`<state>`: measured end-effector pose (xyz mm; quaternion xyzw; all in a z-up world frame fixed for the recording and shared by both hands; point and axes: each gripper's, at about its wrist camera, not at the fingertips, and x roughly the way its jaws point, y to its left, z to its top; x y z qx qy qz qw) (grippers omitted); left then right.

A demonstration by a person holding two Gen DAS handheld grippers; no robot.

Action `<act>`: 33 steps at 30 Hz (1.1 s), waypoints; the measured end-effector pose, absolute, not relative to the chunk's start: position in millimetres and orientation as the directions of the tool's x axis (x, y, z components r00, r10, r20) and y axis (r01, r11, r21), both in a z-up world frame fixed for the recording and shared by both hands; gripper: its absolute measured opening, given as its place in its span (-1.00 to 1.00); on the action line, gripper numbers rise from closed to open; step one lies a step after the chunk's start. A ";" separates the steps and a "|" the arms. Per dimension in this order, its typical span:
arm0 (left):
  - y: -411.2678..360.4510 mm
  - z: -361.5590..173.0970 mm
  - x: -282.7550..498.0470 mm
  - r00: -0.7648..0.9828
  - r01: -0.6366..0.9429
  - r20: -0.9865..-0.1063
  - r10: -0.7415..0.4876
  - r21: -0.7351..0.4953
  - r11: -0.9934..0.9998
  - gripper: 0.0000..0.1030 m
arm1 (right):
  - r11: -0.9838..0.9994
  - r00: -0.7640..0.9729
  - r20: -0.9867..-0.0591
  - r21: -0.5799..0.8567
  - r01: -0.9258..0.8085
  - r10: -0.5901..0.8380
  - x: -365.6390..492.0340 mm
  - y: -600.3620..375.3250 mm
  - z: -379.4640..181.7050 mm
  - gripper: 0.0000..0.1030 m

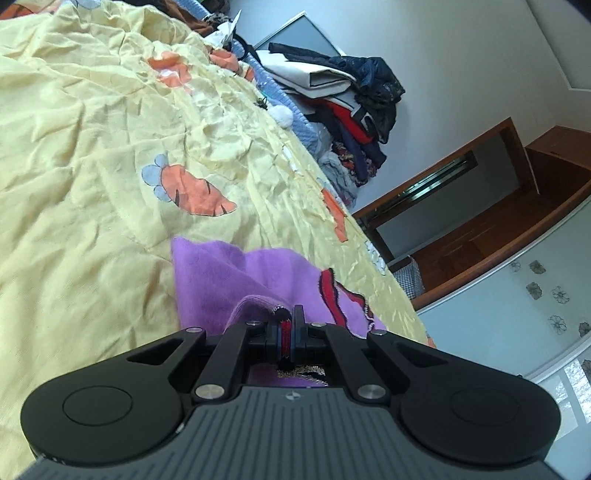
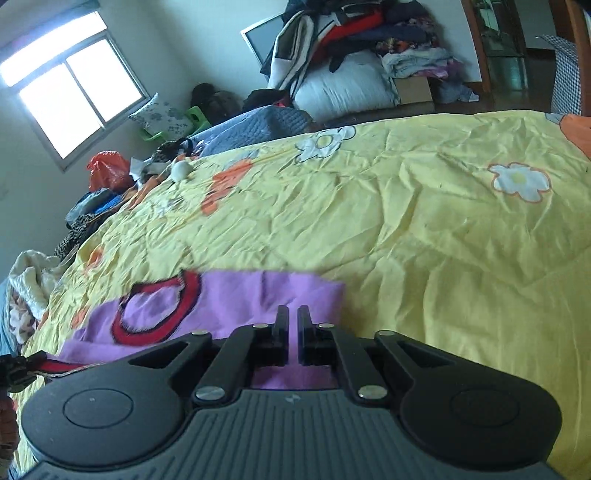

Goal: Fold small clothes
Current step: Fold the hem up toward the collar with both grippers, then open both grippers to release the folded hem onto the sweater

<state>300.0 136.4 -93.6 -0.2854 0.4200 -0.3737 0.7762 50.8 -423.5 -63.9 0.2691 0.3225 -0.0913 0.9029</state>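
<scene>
both wrist cameras ride low and close over the yellow bedspread (image 1: 92,147), looking forward past their own fingers; each tilted view shares the purple garment (image 1: 221,273) and clothes pile (image 2: 351,33).

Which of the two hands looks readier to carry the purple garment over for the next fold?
Probably the left. The left gripper visibly pinches the red-trimmed edge of the purple garment between its jaws. The right gripper is shut over the same cloth, but its grip shows less clearly.
</scene>
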 end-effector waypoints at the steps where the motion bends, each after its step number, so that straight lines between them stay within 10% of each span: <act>1: 134.7 -95.5 302.5 0.366 0.339 -0.438 -0.821 -0.759 0.556 -0.95 | 0.845 0.776 -0.631 0.421 0.330 0.011 52.3 -423.5 -64.4 -0.94; 5: 129.4 -104.4 310.5 0.351 0.318 -0.449 -0.822 -0.768 0.555 -0.95 | 0.909 0.778 -0.628 0.327 0.260 0.004 51.2 -407.4 -57.2 -0.81; 9: 131.7 -111.9 318.1 0.337 0.284 -0.450 -0.827 -0.789 0.545 -0.95 | 0.983 0.799 -0.599 0.113 0.146 -0.050 40.1 -379.7 -48.8 0.79; 10: 132.8 -112.9 320.0 0.333 0.274 -0.450 -0.829 -0.795 0.541 -0.95 | 0.992 0.819 -0.571 0.054 0.112 -0.061 34.5 -372.3 -45.5 0.90; 18: 134.0 -114.4 324.4 0.316 0.248 -0.459 -0.830 -0.805 0.539 -0.95 | 0.960 0.798 -0.602 -0.219 -0.171 0.005 34.2 -335.7 -41.0 0.81; 26: 132.7 -112.9 324.4 0.305 0.252 -0.470 -0.828 -0.799 0.546 -0.95 | 0.746 0.707 -0.693 -0.544 -0.384 -0.142 42.7 -295.7 -67.3 -0.32; 28: 130.9 -110.8 323.6 0.308 0.259 -0.473 -0.825 -0.793 0.551 -0.95 | 0.731 0.709 -0.694 -0.548 -0.407 -0.125 49.7 -290.3 -72.8 -0.86; 33: 129.1 -93.9 320.6 0.331 0.291 -0.463 -0.822 -0.779 0.556 -0.95 | 0.880 0.784 -0.615 -0.415 -0.232 -0.083 66.2 -309.5 -46.9 -0.92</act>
